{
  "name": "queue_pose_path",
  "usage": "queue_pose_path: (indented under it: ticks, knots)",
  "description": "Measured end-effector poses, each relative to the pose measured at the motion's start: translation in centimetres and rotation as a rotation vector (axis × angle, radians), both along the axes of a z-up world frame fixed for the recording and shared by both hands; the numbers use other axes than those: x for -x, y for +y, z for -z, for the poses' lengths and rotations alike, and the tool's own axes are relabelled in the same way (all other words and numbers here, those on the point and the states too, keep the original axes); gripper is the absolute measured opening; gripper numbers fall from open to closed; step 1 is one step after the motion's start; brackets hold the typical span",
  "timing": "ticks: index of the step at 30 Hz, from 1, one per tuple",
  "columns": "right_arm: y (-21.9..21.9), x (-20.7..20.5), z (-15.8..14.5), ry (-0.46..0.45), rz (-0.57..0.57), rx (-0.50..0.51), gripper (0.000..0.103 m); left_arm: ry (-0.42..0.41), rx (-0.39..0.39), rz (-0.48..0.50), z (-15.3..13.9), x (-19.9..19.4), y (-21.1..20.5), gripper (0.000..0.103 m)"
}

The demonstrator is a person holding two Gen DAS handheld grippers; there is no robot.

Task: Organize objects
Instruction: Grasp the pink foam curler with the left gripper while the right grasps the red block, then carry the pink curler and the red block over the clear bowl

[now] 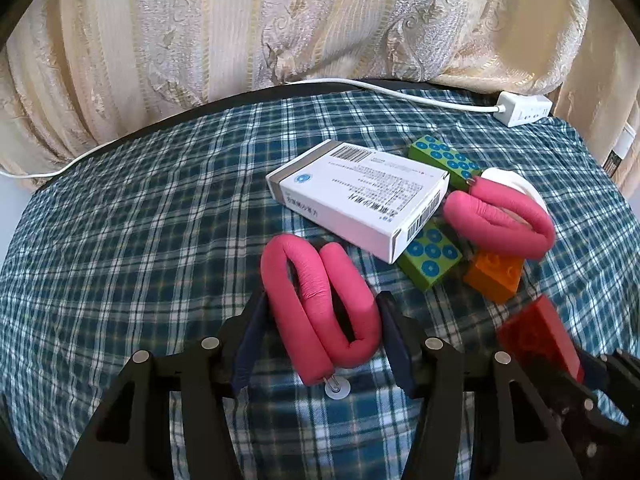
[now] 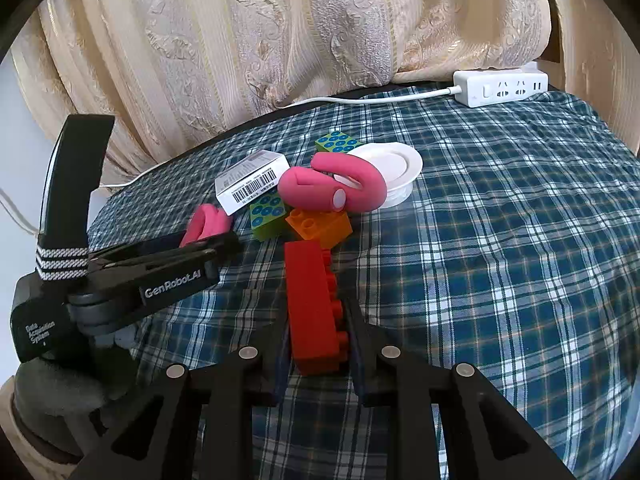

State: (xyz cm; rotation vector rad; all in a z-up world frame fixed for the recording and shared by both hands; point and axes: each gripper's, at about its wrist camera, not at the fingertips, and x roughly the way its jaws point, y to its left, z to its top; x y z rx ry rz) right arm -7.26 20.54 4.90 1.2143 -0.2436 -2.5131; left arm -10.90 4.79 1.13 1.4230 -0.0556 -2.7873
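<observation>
Jaws of the left gripper (image 1: 320, 320) pinch a folded pink foam curler (image 1: 320, 300); the right gripper (image 2: 316, 320) clamps a red building brick (image 2: 310, 304) above the plaid tablecloth (image 2: 500, 240).

The box (image 1: 358, 196) lies on two dotted bricks (image 1: 430, 258). Right of it, a foam roll (image 1: 500, 220) leans on a lid (image 2: 390, 166); the power strip (image 2: 500, 88) is behind.
</observation>
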Motion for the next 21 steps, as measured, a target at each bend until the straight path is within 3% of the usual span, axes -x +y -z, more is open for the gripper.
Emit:
queue_pose_path:
  ticks: [10, 21]
  knots:
    - [-0.1, 0.0, 0.1, -0.002, -0.015, 0.017, 0.026, 0.015, -0.021, -0.021, -0.4, -2.3, -1.0, 0.056]
    - [0.0, 0.0, 0.1, 0.005, -0.011, 0.026, 0.025, 0.048, -0.047, 0.031, -1.4, -4.1, 0.0, 0.056]
